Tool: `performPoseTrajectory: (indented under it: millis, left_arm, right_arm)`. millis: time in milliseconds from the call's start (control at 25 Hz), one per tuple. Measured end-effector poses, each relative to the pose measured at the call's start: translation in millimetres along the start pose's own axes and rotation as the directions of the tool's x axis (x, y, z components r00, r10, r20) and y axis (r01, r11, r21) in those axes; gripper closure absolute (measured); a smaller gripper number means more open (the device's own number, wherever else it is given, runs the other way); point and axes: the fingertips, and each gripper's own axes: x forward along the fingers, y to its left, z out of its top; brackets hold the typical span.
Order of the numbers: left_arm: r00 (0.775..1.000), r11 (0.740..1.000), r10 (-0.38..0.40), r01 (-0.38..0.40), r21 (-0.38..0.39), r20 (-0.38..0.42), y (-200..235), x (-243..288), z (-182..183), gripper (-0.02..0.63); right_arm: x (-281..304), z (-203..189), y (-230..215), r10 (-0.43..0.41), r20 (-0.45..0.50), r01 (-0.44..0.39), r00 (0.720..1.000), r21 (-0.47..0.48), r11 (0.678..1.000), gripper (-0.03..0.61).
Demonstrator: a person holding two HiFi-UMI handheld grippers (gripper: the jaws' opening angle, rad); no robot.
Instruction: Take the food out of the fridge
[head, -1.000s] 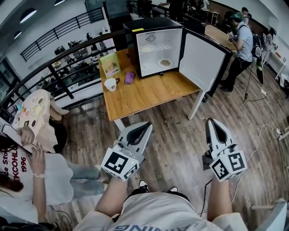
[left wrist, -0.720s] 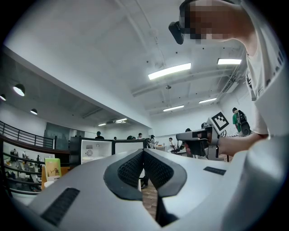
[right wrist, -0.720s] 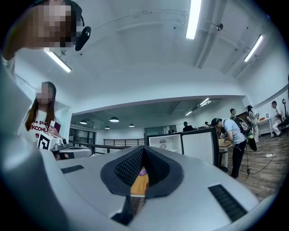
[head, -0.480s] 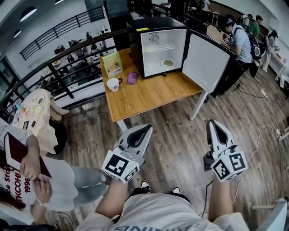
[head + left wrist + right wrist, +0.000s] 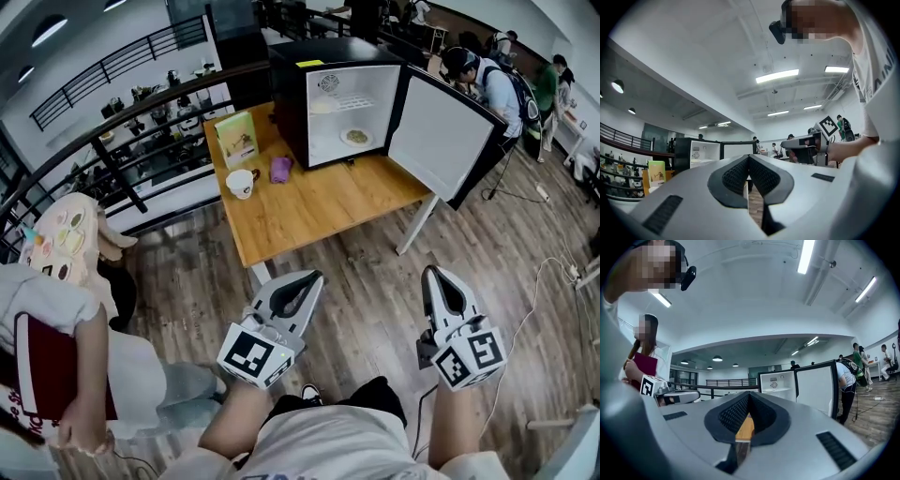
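A black mini fridge (image 5: 328, 52) stands on the wooden table (image 5: 309, 202) with its door (image 5: 441, 131) swung wide to the right. Inside, a plate of food (image 5: 356, 137) lies on the floor of the white compartment, and a pale item (image 5: 322, 106) rests on the upper shelf. My left gripper (image 5: 314, 277) and right gripper (image 5: 433, 272) hover over the wooden floor, well short of the table, both shut and holding nothing. The fridge (image 5: 696, 154) shows far off in the left gripper view past the left gripper (image 5: 749, 158). In the right gripper view it (image 5: 780, 380) lies ahead of the right gripper (image 5: 749, 394).
On the table left of the fridge are a white cup (image 5: 241, 183), a purple object (image 5: 280, 169) and a green upright card (image 5: 237, 139). A seated person (image 5: 56, 366) is at my near left. A black railing (image 5: 122, 141) runs behind the table, and people (image 5: 478, 75) stand beyond the fridge door.
Table and fridge have drawn nearer and a little lower in the head view. Both grippers stay shut and have advanced together. The person at left has lowered the red book.
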Motion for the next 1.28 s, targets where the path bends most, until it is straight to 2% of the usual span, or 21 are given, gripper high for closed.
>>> performPoseTrajectory:
  millis: [320,600,800,1280]
  left_arm:
    - [1.000,1.000,0.014,-0.014,0.007,-0.008,32,6,-11,0.606]
    - [0.997,0.997,0.074,-0.074,-0.004,-0.017,71,33,-17,0.606]
    - [0.994,0.994,0.104,-0.104,0.029,-0.019,95,79,-19,0.606]
    - [0.978,0.979,0.199,-0.196,0.046,-0.065,123,214,-32,0.606]
  right_arm:
    - [34,-9,-9,-0.009,-0.018,0.009,1.000,0.014,1.000,0.559]
    - [92,-9,-26,0.054,-0.010,-0.054,0.998,0.010,0.998,0.559]
    - [136,-5,-67,0.086,-0.006,-0.086,0.996,0.026,0.996,0.560]
    - [221,-4,-195,0.172,-0.041,-0.168,0.984,0.087,0.982,0.559]
